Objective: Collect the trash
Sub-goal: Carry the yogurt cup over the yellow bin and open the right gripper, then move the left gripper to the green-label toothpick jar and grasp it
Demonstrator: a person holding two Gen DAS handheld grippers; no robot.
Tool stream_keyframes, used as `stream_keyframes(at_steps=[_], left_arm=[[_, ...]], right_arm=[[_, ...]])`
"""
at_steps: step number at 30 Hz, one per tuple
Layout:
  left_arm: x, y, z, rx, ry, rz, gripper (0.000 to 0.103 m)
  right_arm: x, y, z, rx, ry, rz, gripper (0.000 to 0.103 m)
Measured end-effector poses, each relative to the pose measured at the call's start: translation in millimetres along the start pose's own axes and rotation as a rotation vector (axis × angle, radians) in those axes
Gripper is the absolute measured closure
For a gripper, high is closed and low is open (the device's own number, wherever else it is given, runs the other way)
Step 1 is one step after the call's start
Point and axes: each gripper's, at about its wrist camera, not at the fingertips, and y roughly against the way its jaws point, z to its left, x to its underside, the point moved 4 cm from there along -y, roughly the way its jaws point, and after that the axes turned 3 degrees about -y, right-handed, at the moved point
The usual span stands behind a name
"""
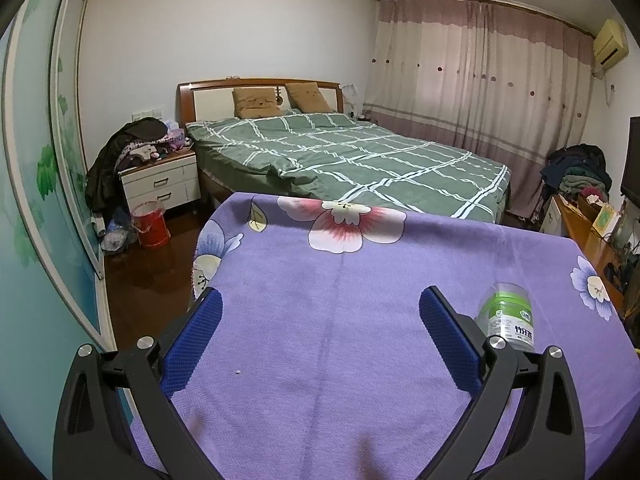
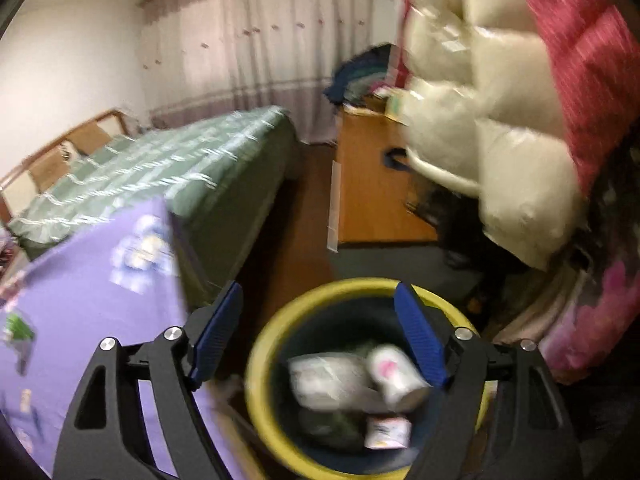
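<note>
My left gripper is open and empty above a table covered with a purple flowered cloth. A green and white bottle lies on the cloth just right of my right-hand finger, outside the jaws. My right gripper is open and empty above a yellow-rimmed dark bin beside the table. Inside the bin lie a white cup, a white wrapper and a small carton. The right wrist view is blurred by motion.
A bed with a green checked cover stands behind the table. A red bucket and a nightstand sit at left. A wooden cabinet, hanging coats and piled bedding crowd the right.
</note>
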Motion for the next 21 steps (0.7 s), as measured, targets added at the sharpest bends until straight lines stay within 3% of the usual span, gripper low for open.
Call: stream_keyframes(at_steps=[7,11,15,17,21], left_arm=[[0.2,3.4,-6.0,0.005,-0.033,-0.021,0.005],[1.3,7.1,-9.1,0.029,-0.045,-0.029,0.005],[3.8,8.3,-20.1,0.085,-0.067,-0.007,0.005],[4.6,10.7,-31.3,0.157,-0.082,0.015,0.005],[5.6,20.6,-65.9,0.298,-0.161,0.042,0.005]], right_arm=[[-33.2,4.5,117.3,-0.223,0.085,-0.068,0.024],[-29.4,-3.5,166.9,-0.273,0.177,-0.098,0.024],[-11.8,-27.5,174.9,-0.27,0.216,-0.033,0.024],[-9.4,-36.2,170.0,-0.281,0.201,0.004,0.024],[-10.7,-34.5,164.0,-0.286,0.169,-0.003,0.024]])
